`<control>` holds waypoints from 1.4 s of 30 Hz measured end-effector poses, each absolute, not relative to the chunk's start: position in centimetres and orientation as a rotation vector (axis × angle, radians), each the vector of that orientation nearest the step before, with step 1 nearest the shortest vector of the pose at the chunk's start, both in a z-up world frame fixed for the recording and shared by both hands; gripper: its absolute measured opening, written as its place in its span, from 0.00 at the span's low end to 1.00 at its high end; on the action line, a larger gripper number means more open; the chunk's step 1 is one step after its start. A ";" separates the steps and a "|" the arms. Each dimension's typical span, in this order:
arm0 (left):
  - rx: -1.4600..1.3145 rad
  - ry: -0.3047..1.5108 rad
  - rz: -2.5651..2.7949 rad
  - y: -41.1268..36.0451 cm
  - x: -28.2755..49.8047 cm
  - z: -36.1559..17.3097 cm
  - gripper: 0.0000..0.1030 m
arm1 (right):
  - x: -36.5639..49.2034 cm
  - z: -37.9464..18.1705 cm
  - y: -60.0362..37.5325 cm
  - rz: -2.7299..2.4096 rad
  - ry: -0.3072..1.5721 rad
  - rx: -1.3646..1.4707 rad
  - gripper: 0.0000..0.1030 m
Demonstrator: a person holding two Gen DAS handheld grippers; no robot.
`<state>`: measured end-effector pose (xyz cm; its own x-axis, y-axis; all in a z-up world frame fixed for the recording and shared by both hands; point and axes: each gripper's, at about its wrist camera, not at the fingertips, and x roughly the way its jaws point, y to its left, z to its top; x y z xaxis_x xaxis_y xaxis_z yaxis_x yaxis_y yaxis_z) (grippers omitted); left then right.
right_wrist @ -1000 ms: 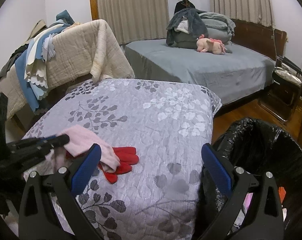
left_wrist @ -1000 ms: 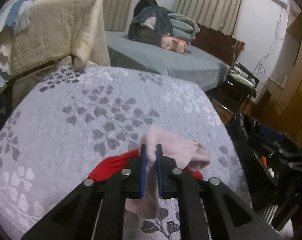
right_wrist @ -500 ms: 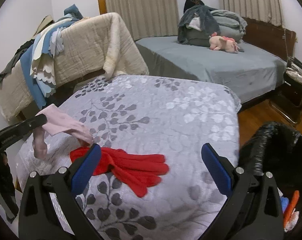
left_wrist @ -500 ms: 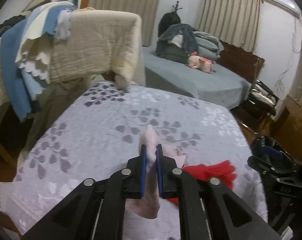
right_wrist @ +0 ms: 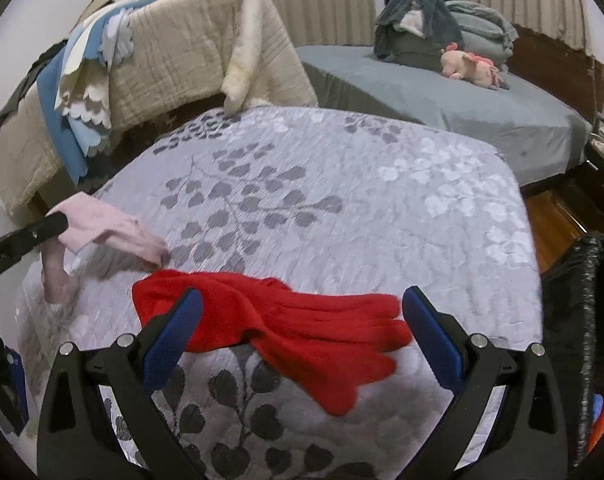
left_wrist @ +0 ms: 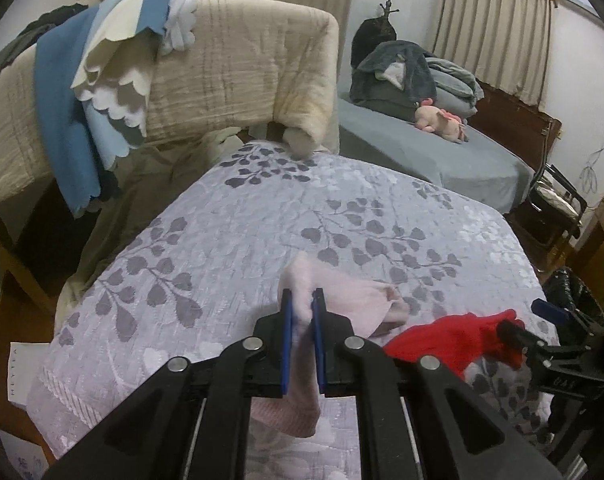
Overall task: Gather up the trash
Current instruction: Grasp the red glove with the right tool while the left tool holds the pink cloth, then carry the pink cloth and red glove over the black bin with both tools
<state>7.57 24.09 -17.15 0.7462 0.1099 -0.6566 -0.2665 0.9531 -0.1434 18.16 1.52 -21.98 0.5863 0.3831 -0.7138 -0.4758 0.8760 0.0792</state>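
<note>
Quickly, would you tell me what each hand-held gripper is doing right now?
Left hand-held gripper: shut on the pink cloth.
Right hand-held gripper: open, holding nothing, jaws either side of the red glove.

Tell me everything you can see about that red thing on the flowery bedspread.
The red glove looks like soft knitted fabric, possibly a pair lying stacked. It lies flat on the grey leaf-patterned quilt, fingers pointing toward the black trash bag. Its cuff end sits beside, perhaps touching, the pink cloth gripped by the left gripper. The open right gripper brackets it without gripping.
</note>
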 end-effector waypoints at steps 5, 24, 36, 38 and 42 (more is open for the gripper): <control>-0.237 0.716 0.204 24.3 7.7 -17.9 0.09 | 18.2 -23.3 2.9 0.524 0.843 -0.150 0.80; -0.242 0.723 0.188 23.6 7.5 -18.1 0.09 | 18.1 -22.5 3.3 0.599 0.877 -0.130 0.16; -0.231 0.688 0.135 21.2 7.9 -15.6 0.09 | 17.9 -16.9 0.9 0.579 0.771 -0.084 0.16; -0.233 0.676 0.117 20.5 8.0 -14.9 0.09 | 17.7 -15.9 0.2 0.571 0.749 -0.079 0.16; -0.231 0.657 0.087 19.4 8.1 -13.6 0.09 | 17.4 -14.2 -1.0 0.560 0.714 -0.062 0.16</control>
<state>8.06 19.38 -13.64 0.7894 0.0072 -0.6138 -0.1527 0.9708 -0.1850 17.38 -1.01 -14.23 0.6154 0.4655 -0.6360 -0.5069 0.8517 0.1328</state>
